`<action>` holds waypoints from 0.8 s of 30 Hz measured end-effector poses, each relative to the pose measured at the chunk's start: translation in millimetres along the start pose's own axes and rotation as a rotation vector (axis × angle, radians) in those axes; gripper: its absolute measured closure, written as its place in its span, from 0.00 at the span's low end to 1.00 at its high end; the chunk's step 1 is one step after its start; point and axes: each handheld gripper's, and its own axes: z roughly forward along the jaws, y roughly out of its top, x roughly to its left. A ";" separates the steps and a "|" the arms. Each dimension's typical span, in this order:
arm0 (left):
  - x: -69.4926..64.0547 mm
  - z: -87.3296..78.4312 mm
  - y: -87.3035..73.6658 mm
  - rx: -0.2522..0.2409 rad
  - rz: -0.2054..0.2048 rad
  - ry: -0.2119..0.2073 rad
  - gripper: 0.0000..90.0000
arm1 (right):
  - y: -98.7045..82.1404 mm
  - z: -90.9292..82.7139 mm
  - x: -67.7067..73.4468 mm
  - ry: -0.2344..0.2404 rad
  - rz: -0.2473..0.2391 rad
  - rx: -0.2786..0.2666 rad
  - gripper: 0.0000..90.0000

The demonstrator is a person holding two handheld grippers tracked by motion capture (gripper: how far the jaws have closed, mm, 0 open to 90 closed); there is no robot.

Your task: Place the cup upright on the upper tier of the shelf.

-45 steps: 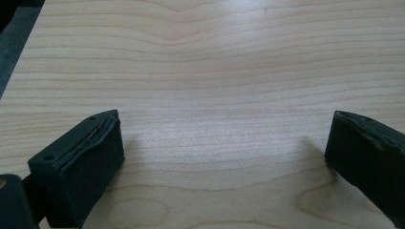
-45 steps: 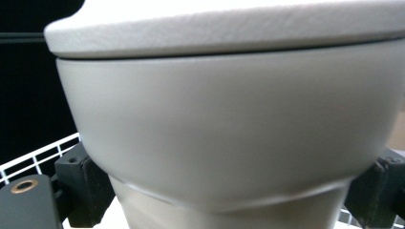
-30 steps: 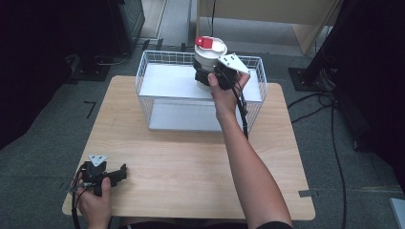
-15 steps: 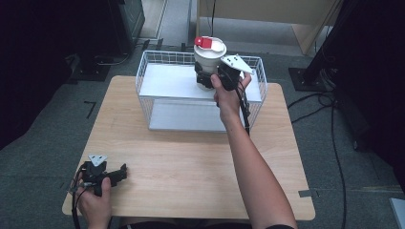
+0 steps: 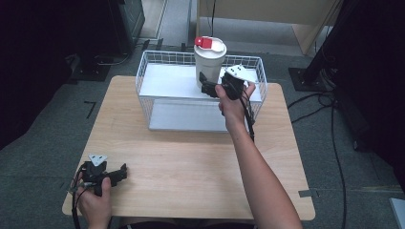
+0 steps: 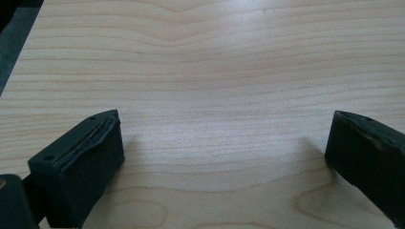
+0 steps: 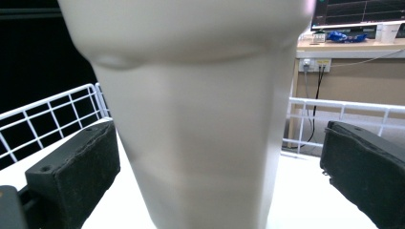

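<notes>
**Cup in the basket, jaws apart on either side**

Wooden table (image 5: pixel 191 157): broad, pale, bare across the near half, leaving free room for both hands. White wire basket (image 5: pixel 157 71): set at the far edge, toward the middle, white floor inside, low wire walls all round, likely meant as the holding place for the cup.

White cup (image 5: pixel 209 64): stood upright inside the basket near its far right part, red-tabbed lid (image 5: pixel 208 44) on top, taller than the basket walls, so easily reached from above the rim. In the right gripper view, cup (image 7: pixel 200 119) seen close between the two black jaws, with a clear gap on each side and no pad touching the wall.

Right gripper (image 5: pixel 206 85): held over the near basket wall, pointed at the lower half of the cup, jaws spread wide. Judged either as a release just made or a grasp about to close; not decidable from this moment alone.

Left gripper (image 5: pixel 123 171): rested at the near left corner of the table, well apart from the basket, jaws wide apart over bare wood (image 6: pixel 210 95), gripping nothing, seemingly parked out of the way.
</notes>
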 end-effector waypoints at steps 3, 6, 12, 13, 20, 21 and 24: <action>0.0 0.0 0.0 0.000 0.000 0.000 0.00 | -2.8 -3.0 -0.6 0.006 -0.003 -0.004 0.00; 0.0 0.0 0.0 0.000 0.000 0.000 0.00 | -7.7 -8.0 -0.1 0.012 -0.013 0.003 0.00; 0.0 0.0 0.0 0.000 0.000 0.000 0.00 | -18.7 -24.6 -2.4 0.021 -0.021 -0.005 0.00; 0.0 0.0 0.0 0.000 0.000 0.000 0.00 | -18.7 -24.6 -2.4 0.021 -0.021 -0.005 0.00; 0.0 0.0 0.0 0.000 0.000 0.000 0.00 | -29.8 -44.3 -5.4 0.040 -0.046 -0.004 0.00; 0.0 0.0 0.0 0.000 0.000 0.000 0.00 | -30.8 -46.2 -6.0 0.040 -0.047 -0.005 0.00; 0.0 0.0 0.0 -0.001 0.000 0.001 0.00 | -35.8 -56.3 -9.8 0.036 -0.040 -0.007 0.00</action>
